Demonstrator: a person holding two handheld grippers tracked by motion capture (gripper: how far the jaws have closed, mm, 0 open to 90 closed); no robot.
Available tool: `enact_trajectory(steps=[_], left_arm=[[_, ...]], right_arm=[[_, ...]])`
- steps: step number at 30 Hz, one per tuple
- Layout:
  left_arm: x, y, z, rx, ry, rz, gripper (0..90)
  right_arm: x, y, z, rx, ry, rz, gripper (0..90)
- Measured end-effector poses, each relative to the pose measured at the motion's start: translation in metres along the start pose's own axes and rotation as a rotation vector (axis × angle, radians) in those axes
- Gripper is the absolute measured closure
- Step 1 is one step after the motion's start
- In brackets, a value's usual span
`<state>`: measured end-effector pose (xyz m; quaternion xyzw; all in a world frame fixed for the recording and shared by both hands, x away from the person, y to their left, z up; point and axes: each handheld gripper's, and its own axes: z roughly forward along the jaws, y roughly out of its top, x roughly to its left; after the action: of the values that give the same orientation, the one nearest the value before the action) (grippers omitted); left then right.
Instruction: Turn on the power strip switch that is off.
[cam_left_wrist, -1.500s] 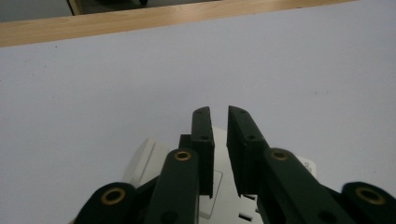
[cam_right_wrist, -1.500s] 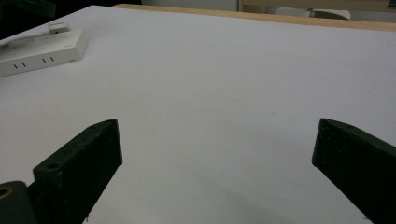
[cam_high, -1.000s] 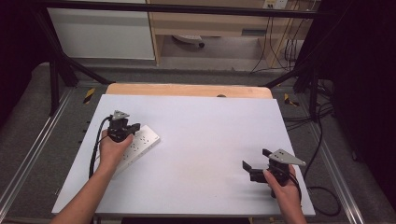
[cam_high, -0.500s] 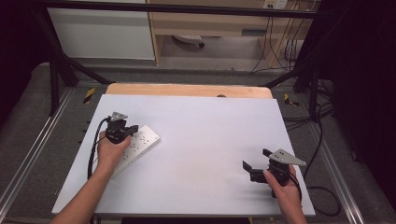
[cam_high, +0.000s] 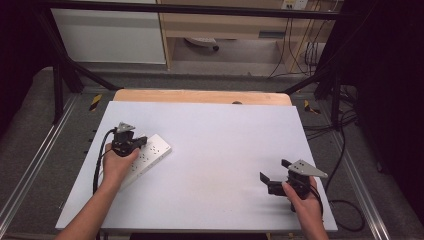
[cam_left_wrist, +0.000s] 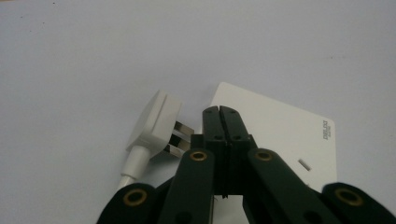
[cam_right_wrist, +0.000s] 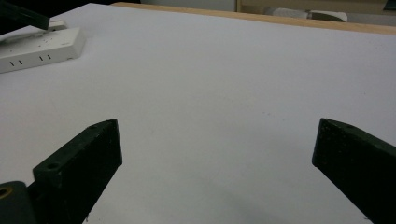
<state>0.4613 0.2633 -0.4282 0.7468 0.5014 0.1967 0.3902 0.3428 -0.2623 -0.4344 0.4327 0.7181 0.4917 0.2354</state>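
A white power strip (cam_high: 151, 154) lies on the left part of the white table (cam_high: 215, 135). My left gripper (cam_high: 132, 139) hovers over its far end, jaws pressed together with nothing between them. In the left gripper view the shut gripper (cam_left_wrist: 219, 112) points at the strip's end (cam_left_wrist: 280, 128). A white plug (cam_left_wrist: 156, 122) with bare metal prongs lies just left of the strip, its cable (cam_left_wrist: 133, 161) trailing toward me. My right gripper (cam_high: 273, 170) rests low at the table's near right, jaws spread wide. The right gripper (cam_right_wrist: 218, 126) holds nothing, and the strip (cam_right_wrist: 39, 49) sits far off at upper left.
A wooden strip (cam_high: 200, 96) borders the table's far edge. Black frame bars, a cabinet and cables stand beyond and to the right of the table (cam_high: 320, 75). Bare white surface stretches between the two grippers.
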Motion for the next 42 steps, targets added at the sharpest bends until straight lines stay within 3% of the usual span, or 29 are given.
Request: enact_trajectory(steps=[42], left_arm=[[-0.0035, -0.0004, 0.0021, 0.031, -0.006, -0.002, 90.0]], right_arm=[[-0.0003, -0.0001, -0.0008, 0.0, -0.002, 0.002, 2.0]])
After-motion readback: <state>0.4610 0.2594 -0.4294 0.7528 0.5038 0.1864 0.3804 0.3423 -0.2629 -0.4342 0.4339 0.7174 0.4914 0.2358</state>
